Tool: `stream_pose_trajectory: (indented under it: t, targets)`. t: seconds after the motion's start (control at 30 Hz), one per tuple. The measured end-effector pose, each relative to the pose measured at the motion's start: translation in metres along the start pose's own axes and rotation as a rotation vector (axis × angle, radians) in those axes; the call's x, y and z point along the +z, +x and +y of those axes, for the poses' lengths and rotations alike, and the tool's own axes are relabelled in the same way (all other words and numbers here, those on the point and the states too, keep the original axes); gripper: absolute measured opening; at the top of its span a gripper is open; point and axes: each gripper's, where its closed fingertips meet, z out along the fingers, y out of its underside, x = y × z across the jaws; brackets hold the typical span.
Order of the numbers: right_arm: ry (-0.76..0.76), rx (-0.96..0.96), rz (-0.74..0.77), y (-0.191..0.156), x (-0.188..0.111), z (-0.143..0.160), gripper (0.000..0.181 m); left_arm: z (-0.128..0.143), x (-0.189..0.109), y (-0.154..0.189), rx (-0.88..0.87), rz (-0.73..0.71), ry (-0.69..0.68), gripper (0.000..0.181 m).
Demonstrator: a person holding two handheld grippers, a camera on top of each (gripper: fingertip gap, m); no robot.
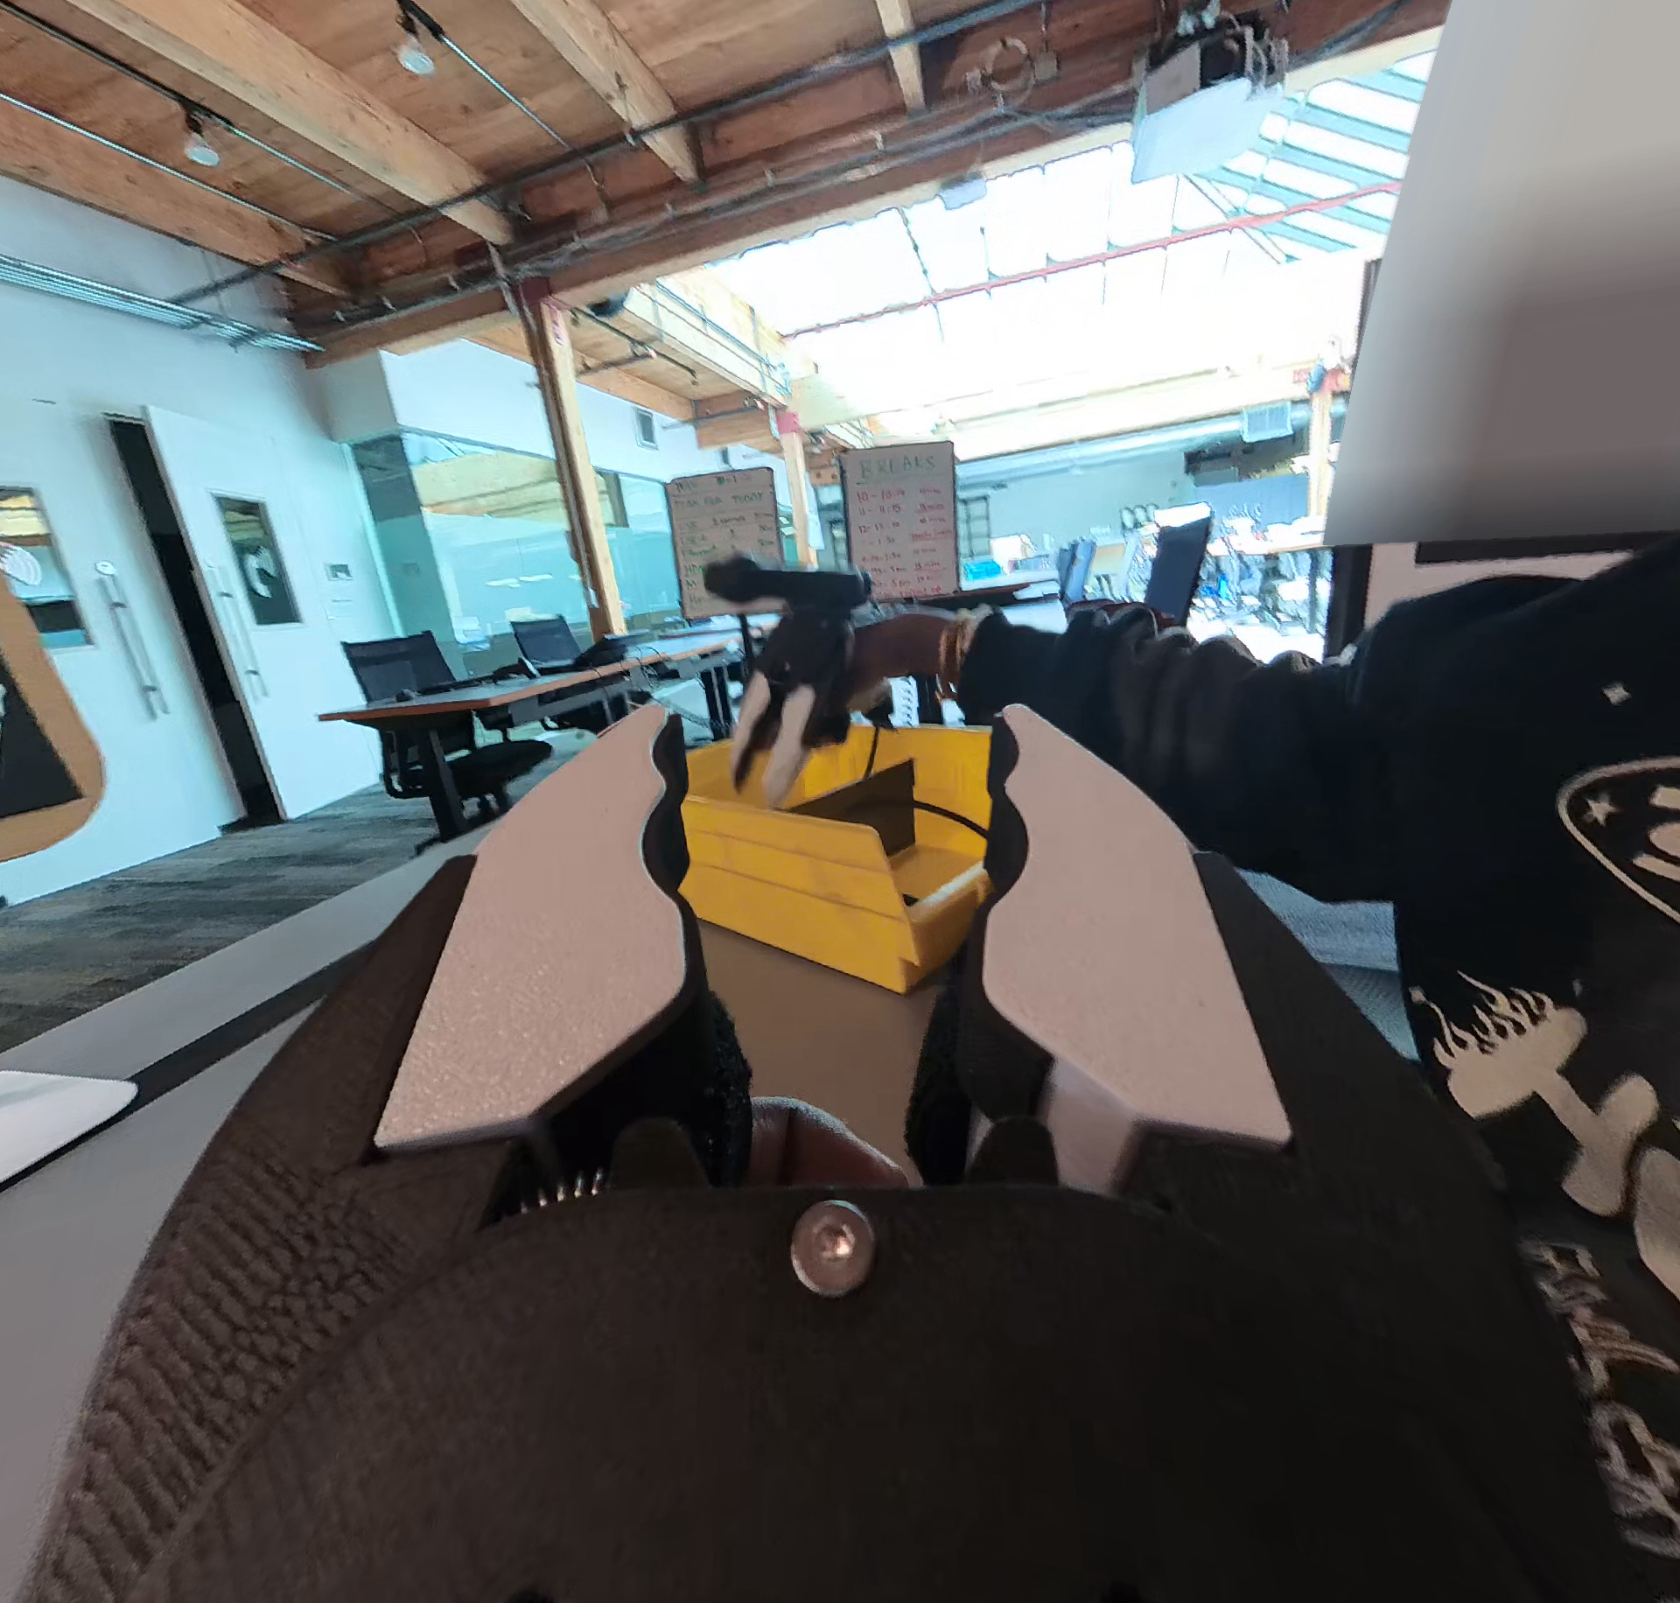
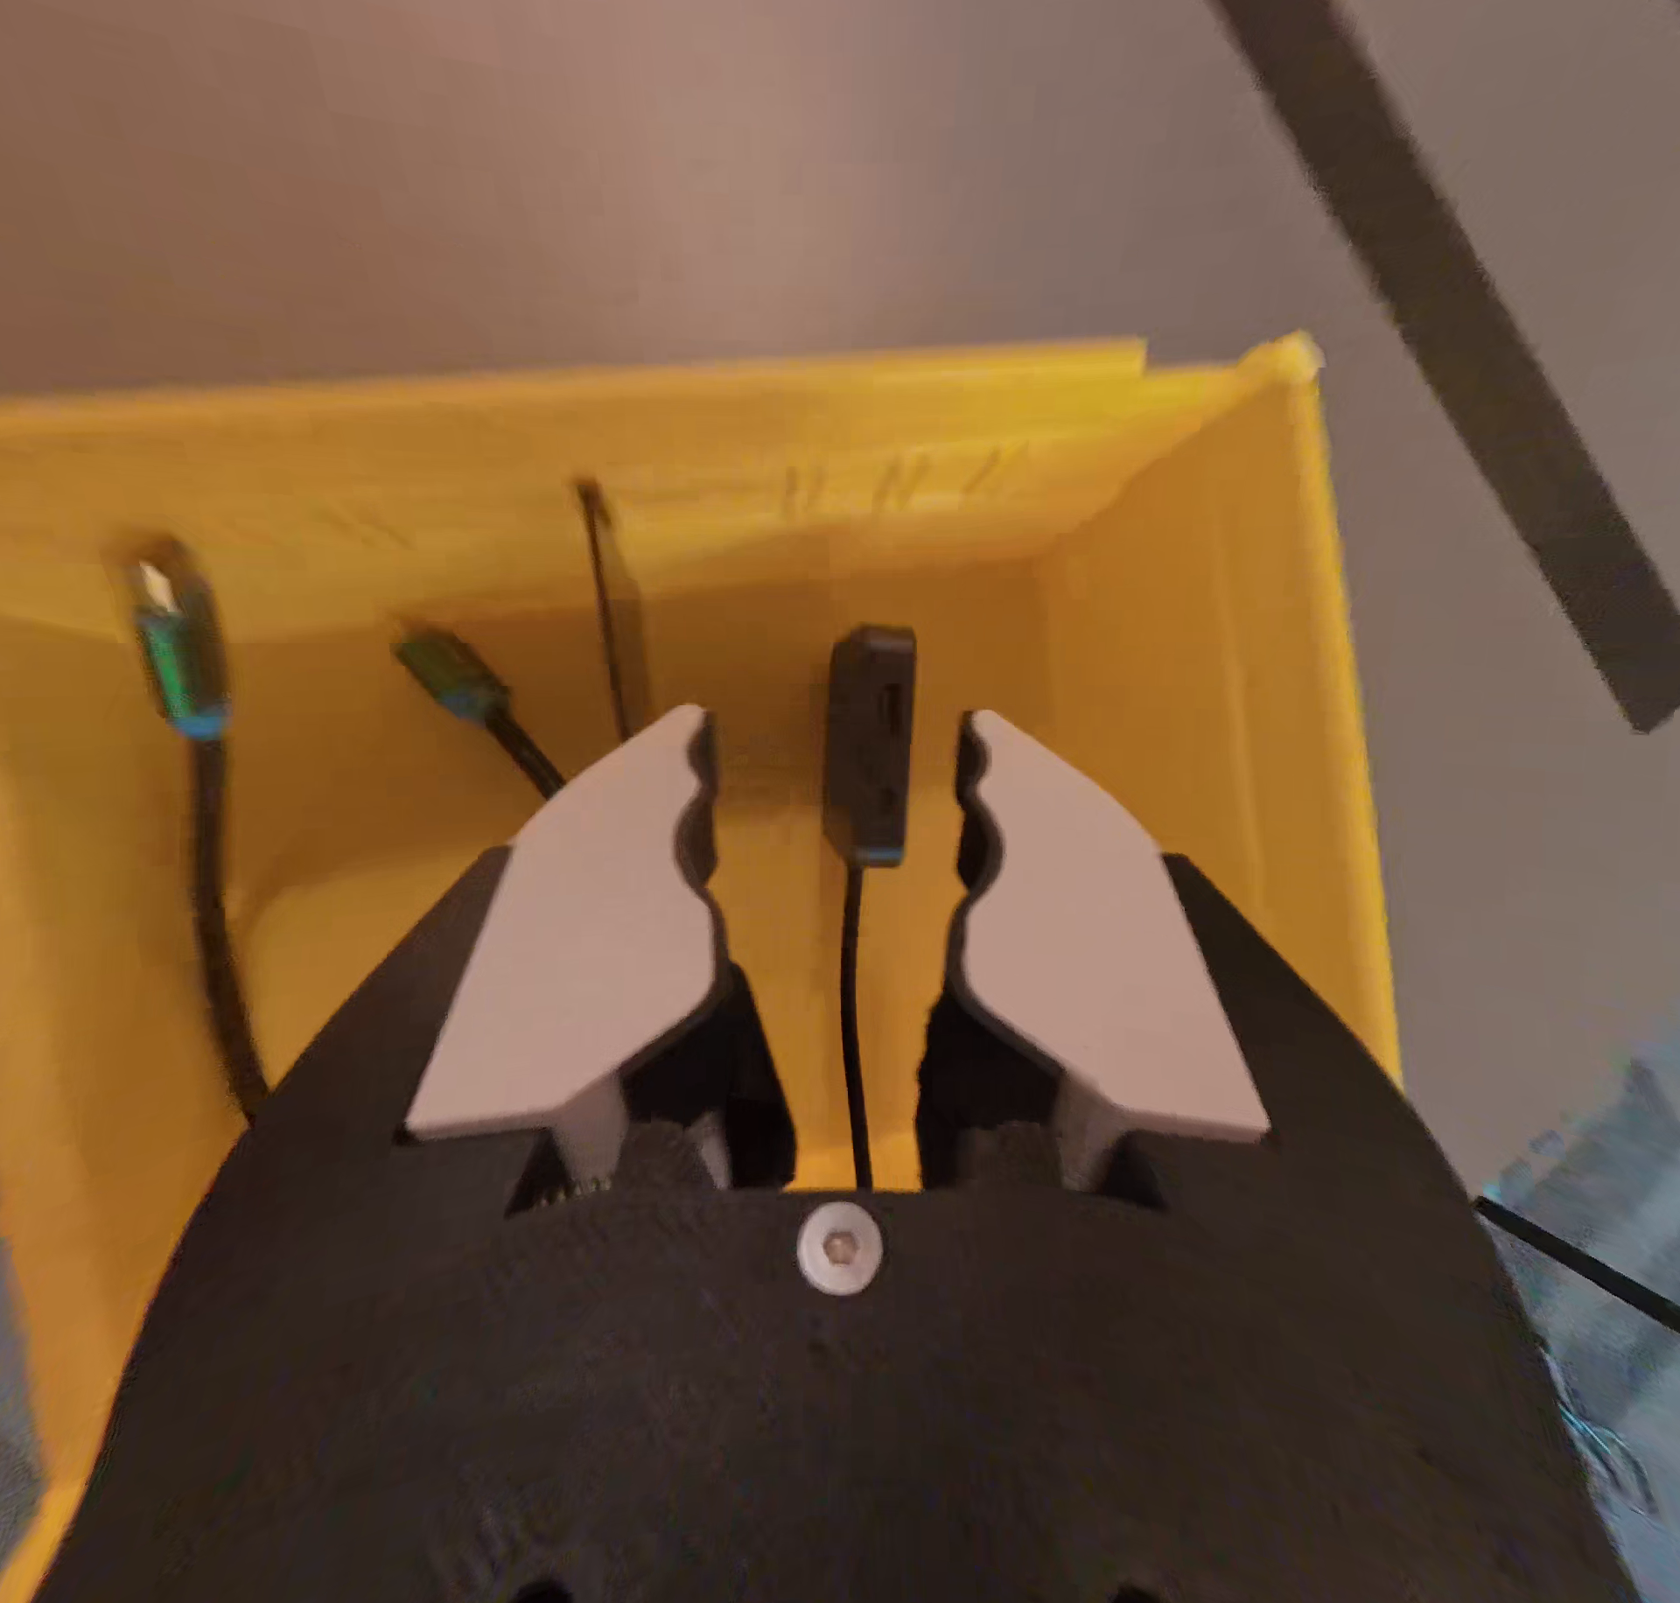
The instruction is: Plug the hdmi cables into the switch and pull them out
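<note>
Your spread right gripper [image 2: 836, 741] has clear room down onto the small black plastic switch [image 2: 868, 741] by the right wall of the yellow plastic bin [image 2: 1209, 696], while two green-tipped black cable plugs [image 2: 177, 650] and a thin black divider [image 2: 605, 614] crowd its left side.

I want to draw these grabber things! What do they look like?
Both the left gripper and the right gripper have a rough black body, a silver screw, and pale grey fingers with wavy black inner edges. The person's sleeve is black.
</note>
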Motion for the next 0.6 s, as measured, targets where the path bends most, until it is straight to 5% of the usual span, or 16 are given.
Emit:
stream_pose_trajectory:
  t: [0.1,0.27,0.33,0.43,0.53,0.6]
  targets:
    - [0.207,-0.014,0.099,-0.007,-0.039,-0.045,0.078,0.008,0.002,0.010,-0.011,0.055,-0.044,0.063]
    - [0.689,0.100,0.407,-0.056,-0.146,-0.124,0.100,0.021,0.004,0.023,0.000,0.123,-0.135,0.063]
    - [0.922,0.244,0.596,-0.075,-0.195,-0.128,0.110,0.019,-0.002,0.029,0.043,0.171,-0.197,0.063]
    - [1.286,0.241,0.822,-0.115,-0.264,-0.111,0.097,-0.008,-0.031,0.026,0.143,0.158,-0.321,0.063]
    - [1.497,0.295,0.808,-0.139,-0.307,-0.095,0.094,-0.036,-0.091,0.011,0.184,0.018,-0.566,0.063]
    - [1.547,0.303,0.743,-0.149,-0.314,-0.091,0.093,-0.051,-0.142,-0.010,0.219,-0.240,-0.698,0.063]
